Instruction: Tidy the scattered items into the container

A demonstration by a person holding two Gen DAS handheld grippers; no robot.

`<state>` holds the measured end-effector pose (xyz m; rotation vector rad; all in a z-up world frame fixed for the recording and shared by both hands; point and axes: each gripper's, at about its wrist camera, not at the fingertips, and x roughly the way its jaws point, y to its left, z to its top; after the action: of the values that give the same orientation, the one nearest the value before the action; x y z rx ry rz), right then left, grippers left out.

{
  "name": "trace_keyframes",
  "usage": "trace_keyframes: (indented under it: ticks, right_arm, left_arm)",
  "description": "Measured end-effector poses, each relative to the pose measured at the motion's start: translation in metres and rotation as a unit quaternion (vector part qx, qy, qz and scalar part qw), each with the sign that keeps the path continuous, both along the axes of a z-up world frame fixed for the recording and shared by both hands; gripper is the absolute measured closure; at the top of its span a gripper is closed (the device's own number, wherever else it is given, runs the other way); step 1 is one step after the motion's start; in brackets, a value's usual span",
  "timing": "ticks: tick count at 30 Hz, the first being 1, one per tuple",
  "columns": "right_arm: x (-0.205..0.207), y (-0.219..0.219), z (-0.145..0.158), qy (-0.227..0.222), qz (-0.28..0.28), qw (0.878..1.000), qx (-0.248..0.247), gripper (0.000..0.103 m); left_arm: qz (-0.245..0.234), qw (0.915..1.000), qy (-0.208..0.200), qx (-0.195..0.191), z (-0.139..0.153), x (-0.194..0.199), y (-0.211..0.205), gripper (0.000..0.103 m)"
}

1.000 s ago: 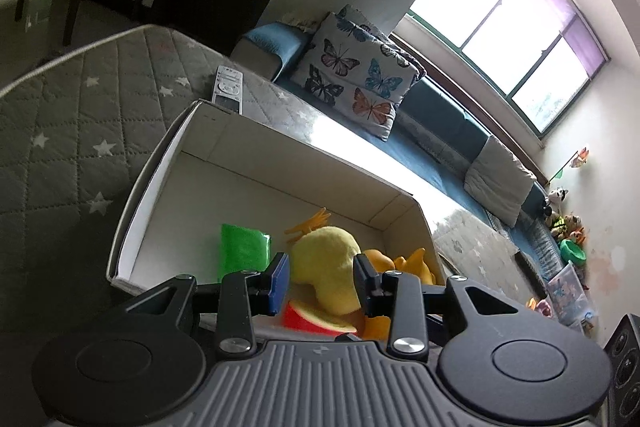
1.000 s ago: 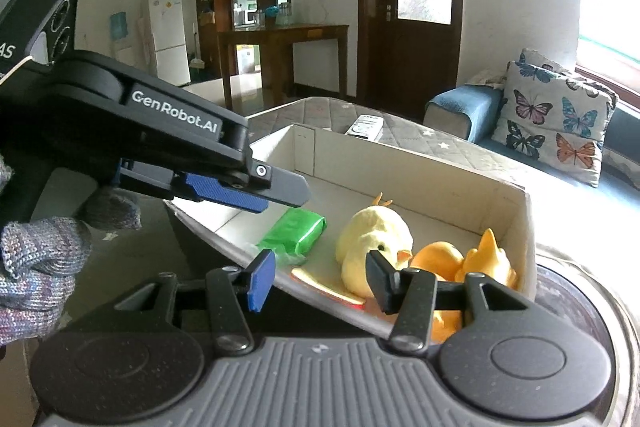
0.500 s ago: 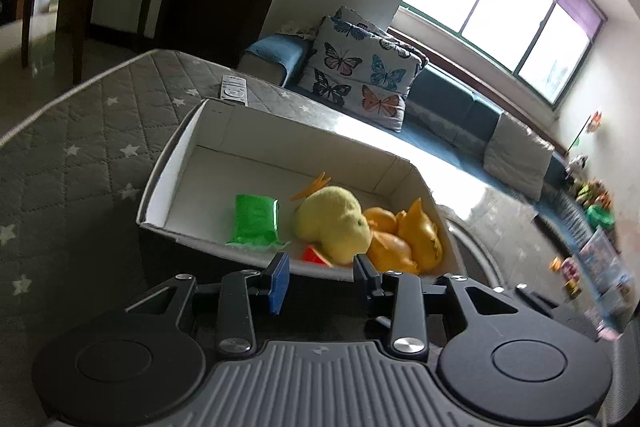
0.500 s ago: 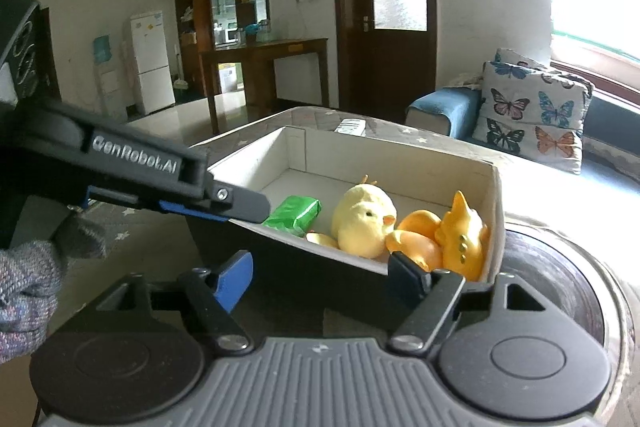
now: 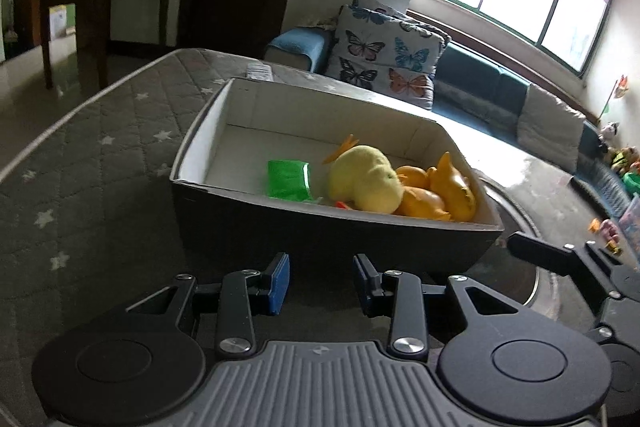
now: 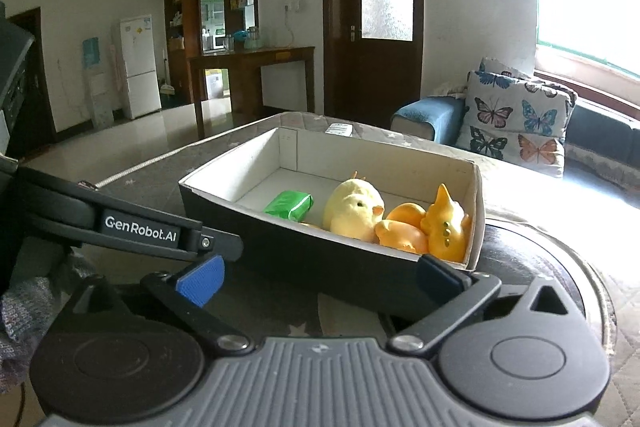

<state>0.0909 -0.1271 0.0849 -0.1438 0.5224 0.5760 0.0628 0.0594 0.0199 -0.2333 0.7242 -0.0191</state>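
Note:
A box (image 5: 320,239), dark outside and white inside, sits on a grey star-quilted mat (image 5: 100,167). Inside lie a green packet (image 5: 288,179), a yellow plush chick (image 5: 364,179) and orange rubber toys (image 5: 452,187). My left gripper (image 5: 320,267) hovers just short of the box's near wall, jaws closing slightly with nothing between them. In the right wrist view the box (image 6: 300,251), packet (image 6: 289,205), chick (image 6: 352,207) and orange toys (image 6: 444,227) show again. My right gripper (image 6: 320,273) is near the box's front corner, jaws opening wide and empty.
A remote (image 5: 260,71) lies on the mat behind the box. A butterfly cushion (image 5: 384,55) rests on the blue sofa beyond. A dark round disc (image 6: 540,267) lies under the box's right end. A gloved hand (image 6: 24,299) holds the left tool. Small toys (image 5: 604,227) lie at far right.
Both grippers have drawn back from over the box, which now sits farther off. The right jaws have spread from narrow to wide. The left jaws look about the same.

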Motion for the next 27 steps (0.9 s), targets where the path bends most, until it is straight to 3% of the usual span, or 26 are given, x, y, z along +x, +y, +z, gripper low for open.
trace_keyframes:
  ticks: [8, 27]
  right_arm:
    - [-0.009, 0.004, 0.000, -0.020, -0.010, 1.000, -0.001, 0.000]
    - [-0.011, 0.004, -0.007, -0.002, -0.036, 0.999, 0.012, 0.000]
  left_arm:
    - [0.010, 0.9997, -0.010, 0.019, 0.003, -0.010, 0.001, 0.066]
    - [0.025, 0.9989, -0.015, 0.036, 0.004, -0.017, 0.001, 0.066]
